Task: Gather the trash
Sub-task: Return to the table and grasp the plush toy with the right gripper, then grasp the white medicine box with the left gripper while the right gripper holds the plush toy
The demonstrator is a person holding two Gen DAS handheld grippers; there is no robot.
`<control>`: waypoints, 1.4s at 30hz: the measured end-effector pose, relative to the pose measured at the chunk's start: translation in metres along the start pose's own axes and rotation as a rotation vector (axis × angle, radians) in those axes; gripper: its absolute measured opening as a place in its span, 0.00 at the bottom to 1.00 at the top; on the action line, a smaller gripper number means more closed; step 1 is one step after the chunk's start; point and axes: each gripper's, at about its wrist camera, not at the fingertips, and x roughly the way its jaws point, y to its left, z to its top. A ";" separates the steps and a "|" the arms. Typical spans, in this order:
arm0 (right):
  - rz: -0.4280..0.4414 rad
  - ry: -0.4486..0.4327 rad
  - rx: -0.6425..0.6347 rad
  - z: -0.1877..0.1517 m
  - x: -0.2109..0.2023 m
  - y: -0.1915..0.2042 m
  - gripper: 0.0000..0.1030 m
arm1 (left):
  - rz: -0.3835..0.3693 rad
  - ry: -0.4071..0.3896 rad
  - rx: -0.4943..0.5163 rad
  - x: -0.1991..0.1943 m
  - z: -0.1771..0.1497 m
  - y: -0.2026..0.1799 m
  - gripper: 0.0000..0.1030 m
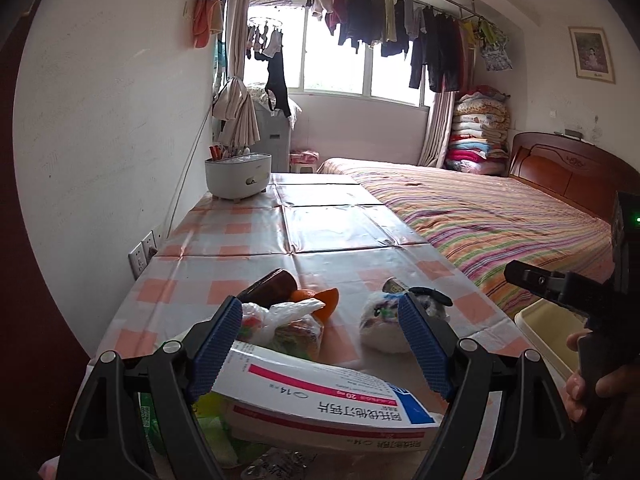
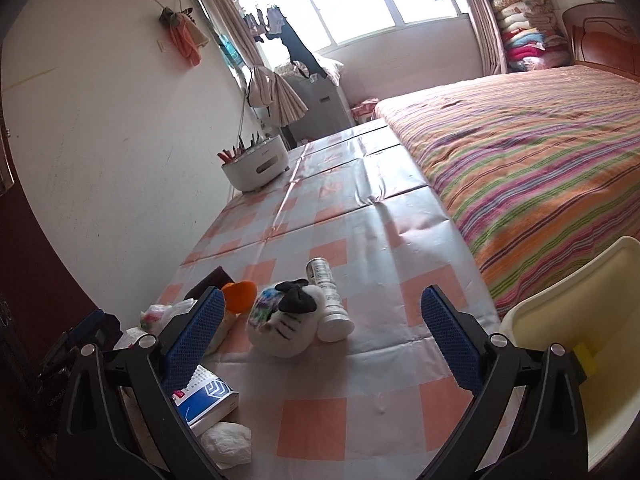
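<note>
In the left wrist view the left gripper (image 1: 320, 344) fills the bottom of the frame, its blue-padded fingers (image 1: 216, 344) spread wide and angled outward over the near end of the checked table (image 1: 344, 232). A white medicine box (image 1: 320, 404) with a pink stripe and a blue corner lies across the gap between the jaws, low in the frame; its left end sits against the left pad, while the right pad stands clear of it, so nothing is pinched. Just above the box, left of centre, a knotted plastic bag (image 1: 280, 322) of scraps rests on the cloth, with orange peel (image 1: 324, 300) and a dark brown object (image 1: 268, 286) behind it. Right of centre a white plush toy (image 1: 380, 320) lies partly behind the right finger. At the right edge the right gripper (image 1: 560, 284) shows as a black shape, with a pale bin (image 1: 544, 332) below it. In the right wrist view the right gripper (image 2: 320, 340) also has its jaws wide apart, holding nothing. At lower left are the box's blue end (image 2: 208, 396) and crumpled tissue (image 2: 226, 442); at centre the toy (image 2: 284, 324) touches a white bottle (image 2: 328, 300) lying on its side. The middle and far table stretch bare up to a white container (image 2: 256, 168) at the wall; the striped bed (image 2: 540, 152) borders the table's right edge, and the bin (image 2: 580, 320) sits at lower right.
</note>
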 end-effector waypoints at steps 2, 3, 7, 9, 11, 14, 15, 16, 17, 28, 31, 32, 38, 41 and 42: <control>-0.001 0.022 -0.028 -0.001 0.010 0.009 0.94 | 0.011 0.005 -0.014 -0.001 0.000 0.008 0.76; -0.001 0.032 -0.039 -0.001 0.015 0.012 0.94 | 0.015 0.006 -0.022 -0.001 0.000 0.012 0.76; -0.004 0.066 -0.070 -0.001 0.034 0.023 0.94 | 0.023 0.008 -0.068 -0.005 0.001 0.030 0.76; -0.004 0.092 -0.068 -0.002 0.045 0.026 0.94 | 0.023 0.012 -0.099 -0.007 0.000 0.040 0.76; -0.004 0.117 -0.053 -0.004 0.054 0.027 0.94 | 0.021 0.019 -0.129 -0.007 0.000 0.049 0.76; -0.020 0.144 -0.060 -0.005 0.069 0.031 0.94 | 0.018 0.027 -0.171 -0.009 -0.001 0.061 0.76; -0.034 0.148 -0.068 -0.006 0.073 0.032 0.94 | 0.017 0.029 -0.184 -0.009 -0.002 0.065 0.76; -0.049 0.154 -0.075 -0.006 0.077 0.034 0.94 | 0.016 0.032 -0.198 -0.009 -0.003 0.069 0.76; -0.055 0.159 -0.077 -0.006 0.079 0.034 0.94 | 0.015 0.034 -0.209 -0.010 -0.003 0.072 0.76; -0.051 0.208 -0.085 -0.014 0.098 0.037 0.58 | 0.018 0.049 -0.209 -0.012 -0.008 0.076 0.76; -0.032 0.201 -0.087 -0.012 0.093 0.039 0.43 | 0.008 0.060 -0.192 -0.012 -0.010 0.070 0.76; -0.024 0.207 -0.083 -0.011 0.092 0.038 0.40 | 0.003 0.065 -0.187 -0.011 -0.011 0.068 0.76; 0.035 0.195 0.006 -0.006 0.083 0.024 0.26 | -0.032 0.084 -0.156 -0.010 -0.013 0.056 0.76; 0.037 0.157 0.013 0.002 0.072 0.020 0.24 | -0.052 0.086 -0.135 -0.012 -0.015 0.051 0.76; 0.040 0.147 0.018 0.004 0.069 0.018 0.23 | -0.060 0.091 -0.129 -0.011 -0.015 0.049 0.76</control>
